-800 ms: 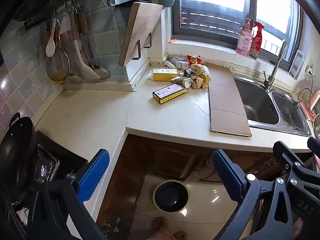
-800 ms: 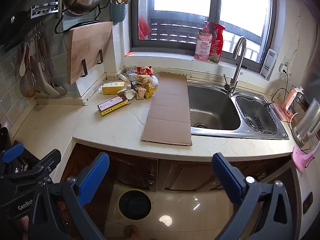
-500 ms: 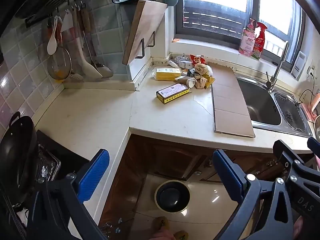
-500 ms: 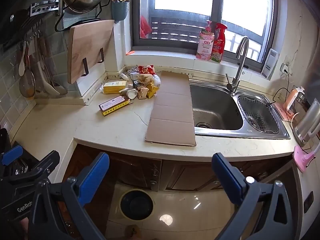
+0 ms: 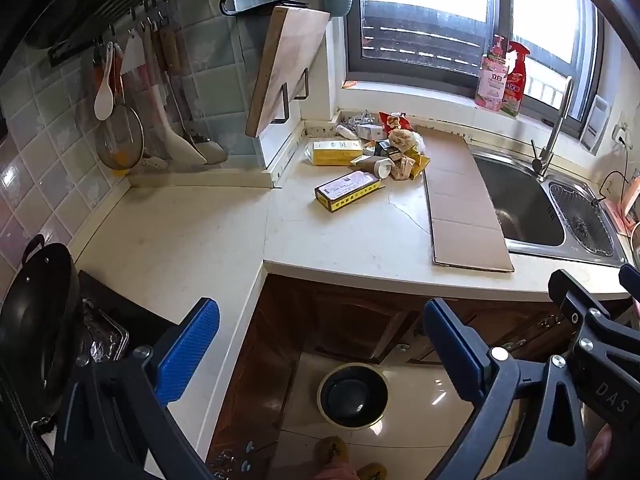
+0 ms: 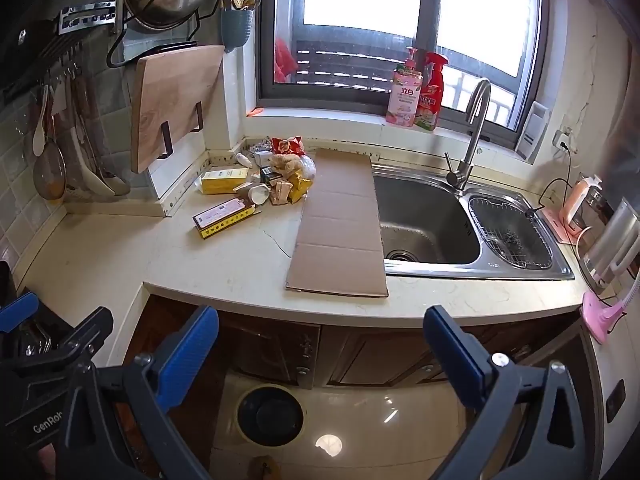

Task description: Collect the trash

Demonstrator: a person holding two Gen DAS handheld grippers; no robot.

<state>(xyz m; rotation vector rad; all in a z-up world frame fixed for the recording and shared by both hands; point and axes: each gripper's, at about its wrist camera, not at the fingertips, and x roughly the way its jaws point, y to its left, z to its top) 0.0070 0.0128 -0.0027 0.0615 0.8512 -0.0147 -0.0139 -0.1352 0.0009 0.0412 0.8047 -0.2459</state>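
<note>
Trash pile (image 5: 380, 152) in counter corner, well beyond both grippers. Left gripper (image 5: 320, 344) and right gripper (image 6: 320, 344): jaws wide apart, empty.

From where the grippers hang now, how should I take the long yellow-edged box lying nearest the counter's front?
Grip the yellow-edged box across its narrow width near the middle, coming from above. It lies flat and alone on the counter, clear of the trash pile. Either open gripper could do it; the left gripper looks nearer.
</note>
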